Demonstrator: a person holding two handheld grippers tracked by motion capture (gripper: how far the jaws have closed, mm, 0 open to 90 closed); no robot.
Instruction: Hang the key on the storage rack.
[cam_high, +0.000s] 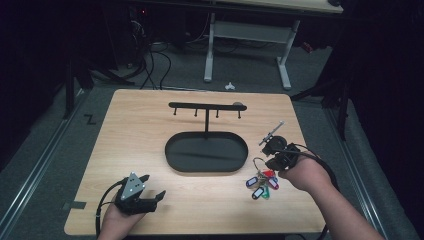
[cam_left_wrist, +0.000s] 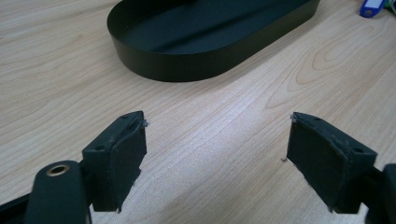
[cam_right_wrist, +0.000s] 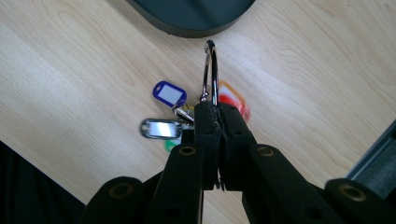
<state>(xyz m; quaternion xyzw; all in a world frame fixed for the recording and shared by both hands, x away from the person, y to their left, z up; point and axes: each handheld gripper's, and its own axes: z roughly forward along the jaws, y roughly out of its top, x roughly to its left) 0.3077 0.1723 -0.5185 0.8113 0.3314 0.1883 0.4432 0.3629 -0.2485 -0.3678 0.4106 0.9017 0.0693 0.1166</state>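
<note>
Upright key ring edge-on, right gripper clamping it, tags dangling

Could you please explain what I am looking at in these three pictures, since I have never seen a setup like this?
A person sits at a wooden table holding a hand-held two-jaw gripper in each hand. The high view looks down from above; the other two come from cameras riding on the grippers.

On the table stands a black oval tray with a hook rack rising from it.

The left gripper rests near the table's front edge, its jaws wide open with nothing between them, as the left gripper view shows.

The right gripper is shut on a metal key ring, from which coloured key tags hang beside the tray.
</note>
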